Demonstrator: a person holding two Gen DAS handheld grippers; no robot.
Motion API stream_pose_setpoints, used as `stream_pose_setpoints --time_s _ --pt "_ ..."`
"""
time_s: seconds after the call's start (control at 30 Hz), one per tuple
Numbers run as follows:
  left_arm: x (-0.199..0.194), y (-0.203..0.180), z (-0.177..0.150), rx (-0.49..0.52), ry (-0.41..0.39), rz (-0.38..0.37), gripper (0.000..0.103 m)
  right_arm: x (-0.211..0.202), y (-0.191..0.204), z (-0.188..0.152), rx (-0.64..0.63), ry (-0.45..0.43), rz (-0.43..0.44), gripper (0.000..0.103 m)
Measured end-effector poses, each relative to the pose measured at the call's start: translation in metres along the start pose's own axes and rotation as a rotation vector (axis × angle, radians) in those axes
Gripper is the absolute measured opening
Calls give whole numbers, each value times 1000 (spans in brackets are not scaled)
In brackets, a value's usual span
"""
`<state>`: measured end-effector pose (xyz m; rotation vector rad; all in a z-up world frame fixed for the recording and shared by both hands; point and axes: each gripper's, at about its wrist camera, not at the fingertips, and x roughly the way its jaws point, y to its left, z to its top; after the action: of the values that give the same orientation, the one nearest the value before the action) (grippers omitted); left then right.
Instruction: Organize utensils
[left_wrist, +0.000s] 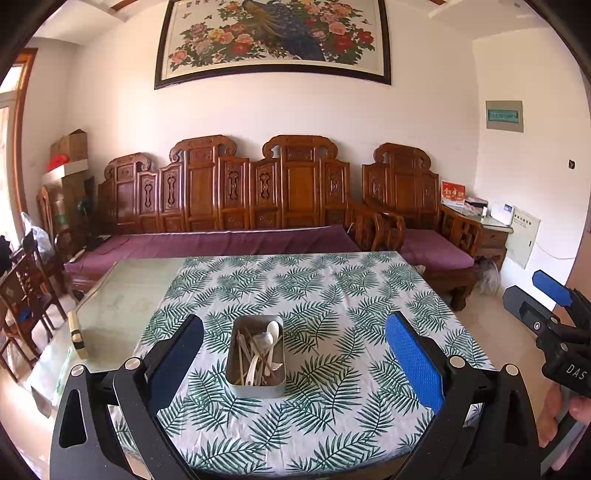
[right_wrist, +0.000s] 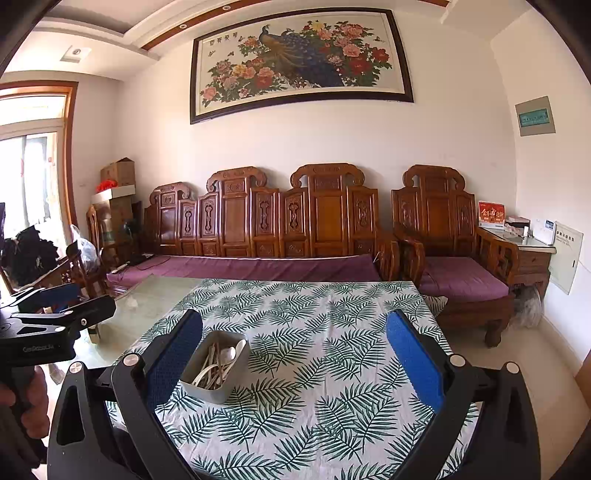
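Observation:
A grey metal box (left_wrist: 255, 382) stands on the leaf-print tablecloth (left_wrist: 332, 295), holding several utensils (left_wrist: 260, 350): white spoons, a fork and wooden chopsticks. My left gripper (left_wrist: 293, 354) is open and empty, held above the near table edge with the box between its fingers' line of sight. My right gripper (right_wrist: 293, 354) is open and empty, held to the right of the box (right_wrist: 212, 384), whose utensils (right_wrist: 218, 363) show beside its left finger. The right gripper also shows at the right edge of the left wrist view (left_wrist: 546, 295). The left gripper shows at the left edge of the right wrist view (right_wrist: 62, 306).
The cloth covers the right part of a glass-topped table (left_wrist: 122, 295). A carved wooden sofa (left_wrist: 229, 206) with purple cushions stands behind it. An armchair (left_wrist: 424, 221) and side table (left_wrist: 487, 229) stand at the back right. Wooden chairs (left_wrist: 26, 295) stand at the left.

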<state>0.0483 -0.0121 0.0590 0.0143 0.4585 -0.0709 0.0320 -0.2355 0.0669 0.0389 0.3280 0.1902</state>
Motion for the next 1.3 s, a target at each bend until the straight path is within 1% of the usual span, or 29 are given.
stream_pose_setpoints --time_s 0.33,1.3 --pt "-1 0 -2 8 -2 8 95 0 1 -1 1 2 2 100" --pt "-10 -6 -2 13 -14 -2 95 0 3 -3 3 3 3 100"
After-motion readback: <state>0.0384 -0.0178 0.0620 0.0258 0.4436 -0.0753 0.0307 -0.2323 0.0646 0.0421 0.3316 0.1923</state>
